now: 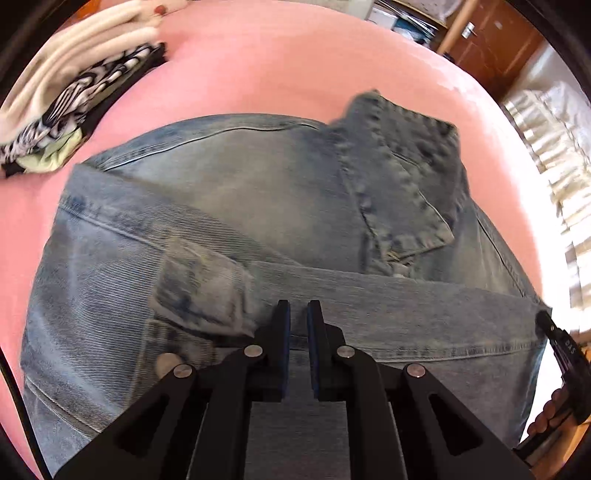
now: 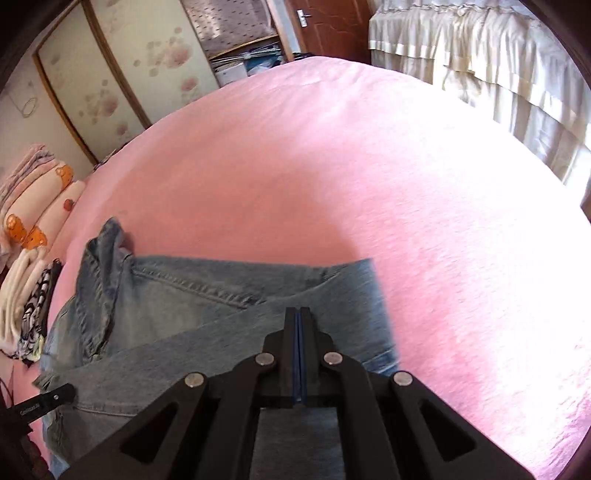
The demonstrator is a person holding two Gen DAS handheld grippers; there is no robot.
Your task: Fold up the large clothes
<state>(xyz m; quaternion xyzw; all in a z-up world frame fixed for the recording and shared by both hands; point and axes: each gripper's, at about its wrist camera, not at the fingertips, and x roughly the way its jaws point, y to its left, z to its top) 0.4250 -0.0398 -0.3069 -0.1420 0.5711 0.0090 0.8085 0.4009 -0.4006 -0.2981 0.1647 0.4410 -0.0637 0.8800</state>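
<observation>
A blue denim garment [image 1: 236,192] lies partly folded on the pink bed sheet [image 1: 258,59]. My left gripper [image 1: 299,306] points down over its top layer. The pads are nearly together, and the stitched hem [image 1: 443,356] runs into the narrow gap between them. My right gripper [image 1: 543,319] shows at the far right, at the corner of that same layer. In the right wrist view the right gripper [image 2: 299,310] has its pads pressed together above the denim [image 2: 177,306], whose hem [image 2: 386,356] runs in under its fingers. The left gripper [image 2: 68,393] is at the denim's left edge.
A stack of folded clothes [image 1: 74,99] lies at the bed's left side, and pillows [image 2: 40,199] lie further back. A wide stretch of pink sheet [image 2: 369,184] spreads beyond the denim. Cream curtains [image 2: 480,55], a wooden door [image 2: 325,26] and a wardrobe [image 2: 110,74] surround the bed.
</observation>
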